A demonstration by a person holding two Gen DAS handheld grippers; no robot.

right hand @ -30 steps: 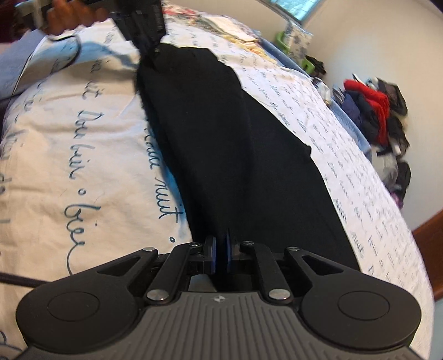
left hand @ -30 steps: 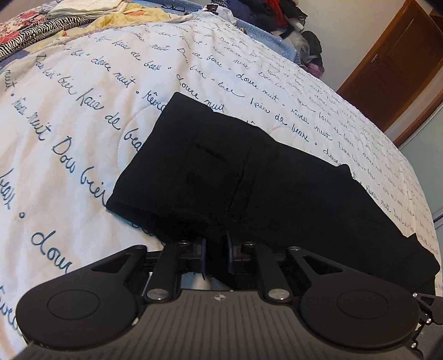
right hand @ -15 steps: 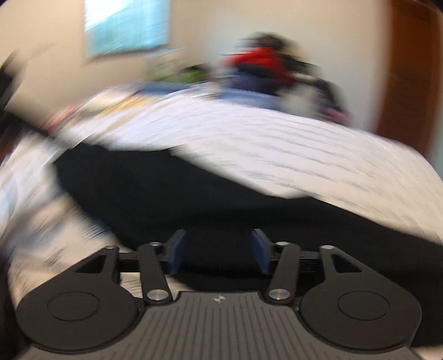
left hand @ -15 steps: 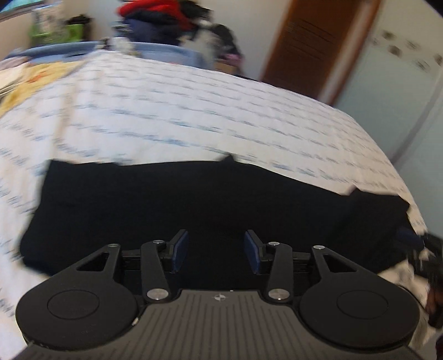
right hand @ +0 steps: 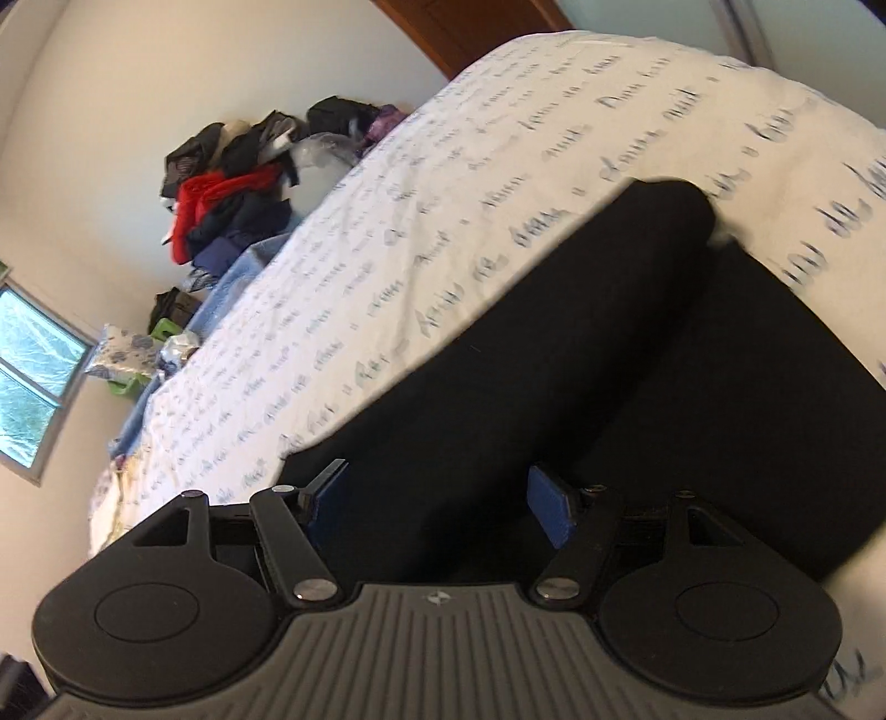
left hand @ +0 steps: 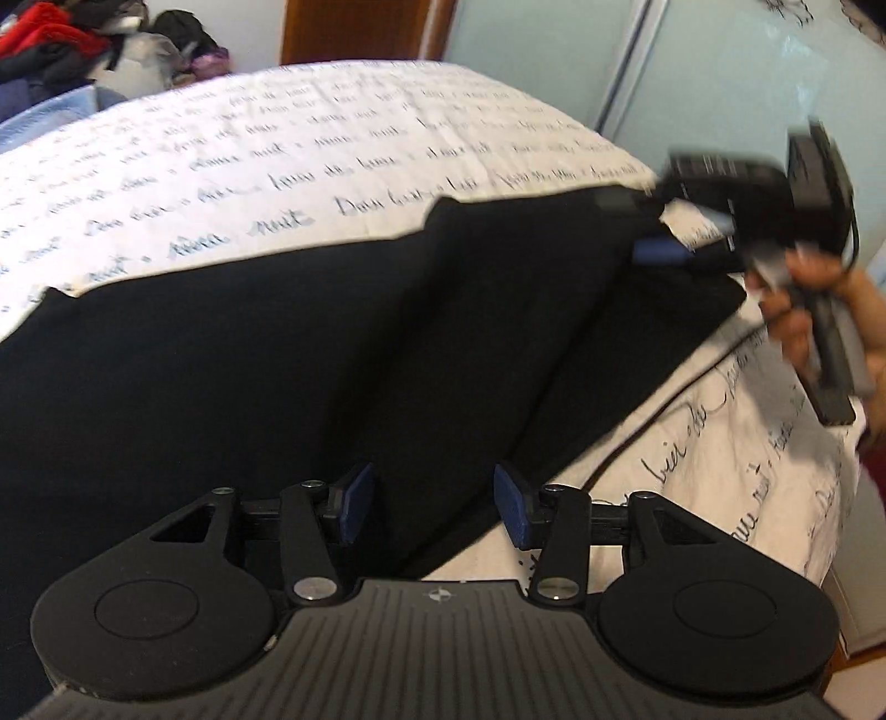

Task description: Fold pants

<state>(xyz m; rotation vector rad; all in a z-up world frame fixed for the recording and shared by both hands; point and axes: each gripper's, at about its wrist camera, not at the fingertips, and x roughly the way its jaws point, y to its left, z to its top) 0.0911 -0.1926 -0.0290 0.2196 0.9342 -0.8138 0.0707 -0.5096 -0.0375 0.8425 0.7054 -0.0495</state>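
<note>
Black pants (left hand: 310,354) lie flat on a bed with a white cover printed with script (left hand: 310,160). My left gripper (left hand: 432,507) is open and empty, hovering just above the near edge of the pants. My right gripper (right hand: 440,501) is open and empty over the pants (right hand: 637,360), tilted. In the left wrist view the right gripper (left hand: 664,238) shows blurred at the far right end of the pants, held by a hand (left hand: 819,299).
A pile of clothes (right hand: 232,188) sits beyond the bed by the wall. A wooden door (left hand: 354,27) and a pale wardrobe panel (left hand: 692,72) stand behind the bed. A window (right hand: 33,376) is at the left.
Both grippers were shut on the pants a second ago; both have opened and let go. Both cameras have swung toward the pants' other end.
</note>
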